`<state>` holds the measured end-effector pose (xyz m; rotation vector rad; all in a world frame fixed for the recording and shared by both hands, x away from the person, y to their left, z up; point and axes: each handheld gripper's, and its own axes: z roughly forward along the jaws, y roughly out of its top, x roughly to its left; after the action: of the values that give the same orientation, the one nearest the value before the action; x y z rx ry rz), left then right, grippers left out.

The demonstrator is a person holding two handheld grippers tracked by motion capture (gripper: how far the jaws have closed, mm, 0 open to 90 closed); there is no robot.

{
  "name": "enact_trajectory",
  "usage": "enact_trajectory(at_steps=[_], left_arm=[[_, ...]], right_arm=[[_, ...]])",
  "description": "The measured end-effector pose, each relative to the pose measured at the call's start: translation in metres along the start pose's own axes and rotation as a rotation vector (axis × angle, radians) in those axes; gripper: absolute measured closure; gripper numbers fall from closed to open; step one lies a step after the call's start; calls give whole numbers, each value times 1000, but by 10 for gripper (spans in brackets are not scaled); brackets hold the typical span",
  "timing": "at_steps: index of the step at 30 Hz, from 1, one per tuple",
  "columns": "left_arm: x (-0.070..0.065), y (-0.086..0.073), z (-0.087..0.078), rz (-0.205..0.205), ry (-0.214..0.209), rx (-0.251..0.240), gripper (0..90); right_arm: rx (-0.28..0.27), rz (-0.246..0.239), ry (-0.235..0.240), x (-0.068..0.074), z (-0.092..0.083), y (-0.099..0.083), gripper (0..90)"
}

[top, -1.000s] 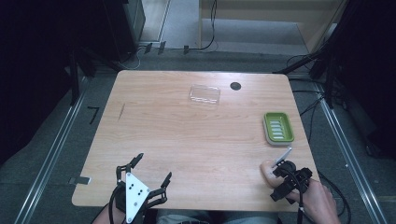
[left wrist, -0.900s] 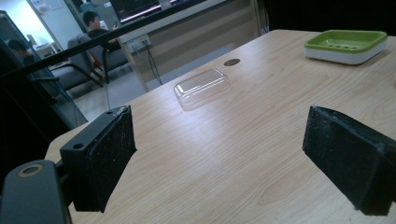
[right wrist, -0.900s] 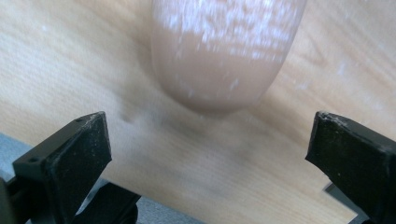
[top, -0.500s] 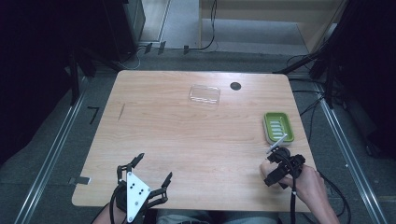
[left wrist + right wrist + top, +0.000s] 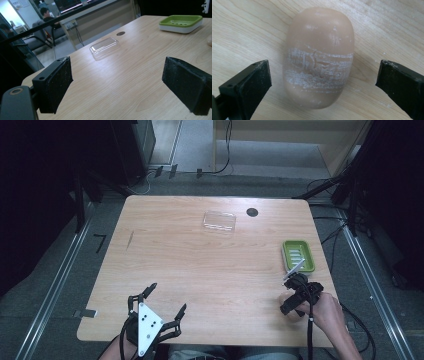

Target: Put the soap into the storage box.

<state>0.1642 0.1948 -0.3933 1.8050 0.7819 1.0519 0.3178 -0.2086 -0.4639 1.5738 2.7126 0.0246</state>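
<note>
Right gripper (image 5: 323, 82) wide open, jaws either side of the tan soap bar (image 5: 319, 57) lying on the table (image 5: 200, 265) near the right edge, beside the green soap dish (image 5: 298, 256); left gripper (image 5: 120, 85) wide open, holding nothing.

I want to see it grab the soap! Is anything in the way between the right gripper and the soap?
No, nothing visible. The right gripper hangs just over the soap, jaws open on either side with only bare table around it.
</note>
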Motion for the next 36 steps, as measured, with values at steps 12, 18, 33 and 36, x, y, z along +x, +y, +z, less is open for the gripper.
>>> enact_trajectory(at_steps=[12,18,33,36], left_arm=[[-1,0,0,10,-3,-6,100],[-1,0,-1,10,-1,-8,100],[-1,0,-1,12,2,-8,99],[-1,0,-1,16,3,-6,100]], right_arm=[[-17,-17,4,4,1,-1,145],[-22,-20,2,4,2,-1,225],[-6,-22,19,6,2,0,305],[-7,-21,27,5,3,0,306]])
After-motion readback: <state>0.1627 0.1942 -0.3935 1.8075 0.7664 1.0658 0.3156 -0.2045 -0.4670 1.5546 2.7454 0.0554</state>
